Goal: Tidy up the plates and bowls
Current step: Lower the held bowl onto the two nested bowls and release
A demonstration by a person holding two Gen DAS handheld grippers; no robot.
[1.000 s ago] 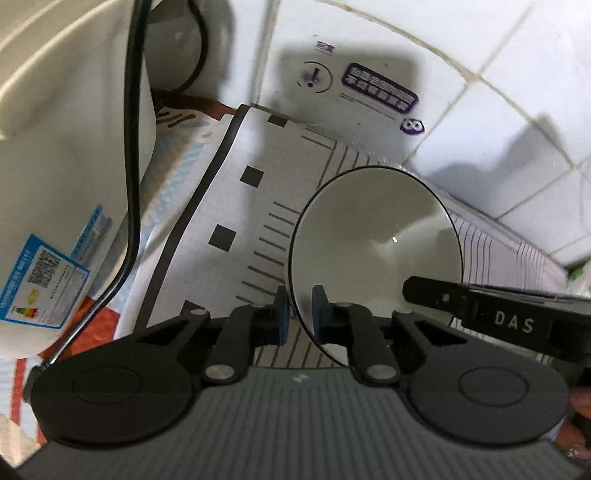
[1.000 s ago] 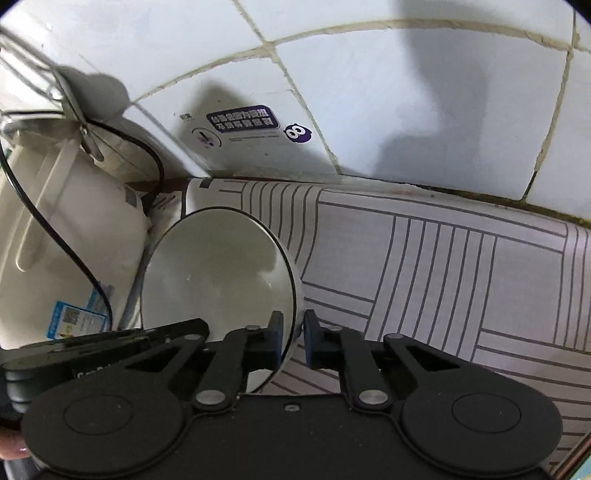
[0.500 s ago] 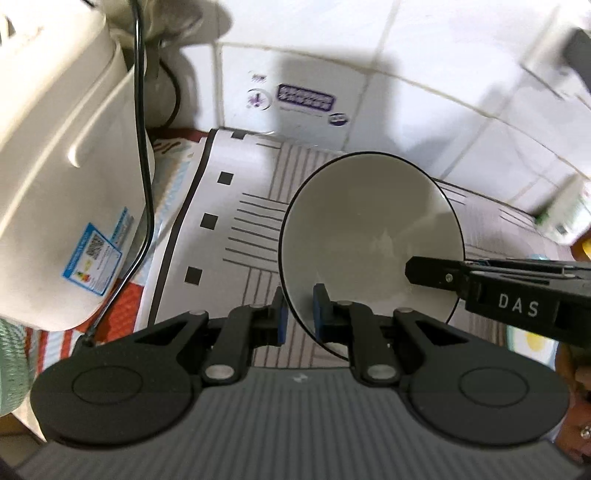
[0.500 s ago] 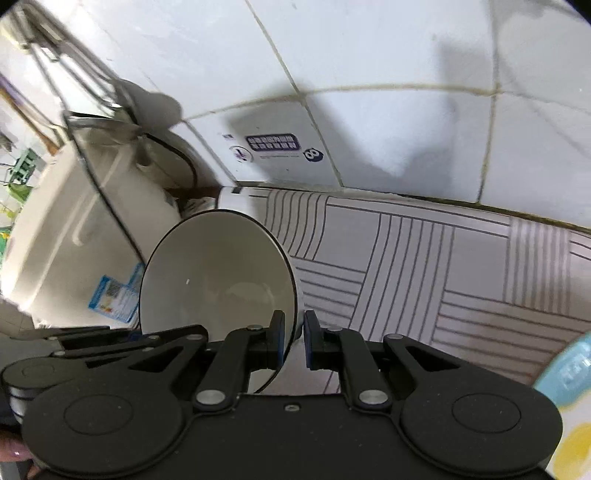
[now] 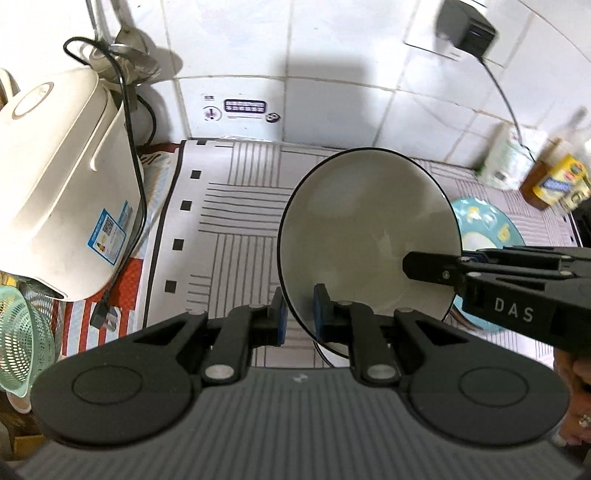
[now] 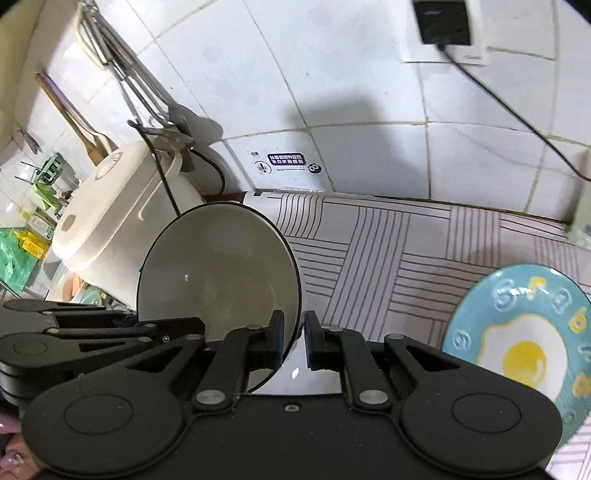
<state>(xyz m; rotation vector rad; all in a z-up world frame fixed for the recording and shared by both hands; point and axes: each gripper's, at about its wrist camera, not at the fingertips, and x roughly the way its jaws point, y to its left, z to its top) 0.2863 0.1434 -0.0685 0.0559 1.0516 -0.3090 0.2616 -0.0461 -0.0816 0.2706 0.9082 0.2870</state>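
Observation:
A cream bowl (image 5: 369, 236) with a thin dark rim hangs tilted above the striped mat (image 5: 229, 221), held from two sides. My left gripper (image 5: 298, 314) is shut on its near-left rim. My right gripper (image 5: 410, 264) reaches in from the right and pinches the opposite edge. In the right wrist view the same bowl (image 6: 218, 273) stands left of centre, with my right gripper (image 6: 294, 336) shut on its right rim and my left gripper (image 6: 199, 328) on its left side. A blue plate (image 6: 517, 332) with a fried-egg picture lies on the mat to the right, also visible as the blue plate (image 5: 480, 225) behind the bowl.
A white rice cooker (image 5: 62, 192) with a black cord stands at the left against the tiled wall. A green colander (image 5: 18, 332) sits below it. Bottles (image 5: 554, 181) crowd the far right corner. A wall socket (image 6: 443, 26) with a plugged cable is above.
Both grippers have lifted the bowl up and back from the wall. The view has widened, bringing the blue plate, the bottles and the wall socket into sight.

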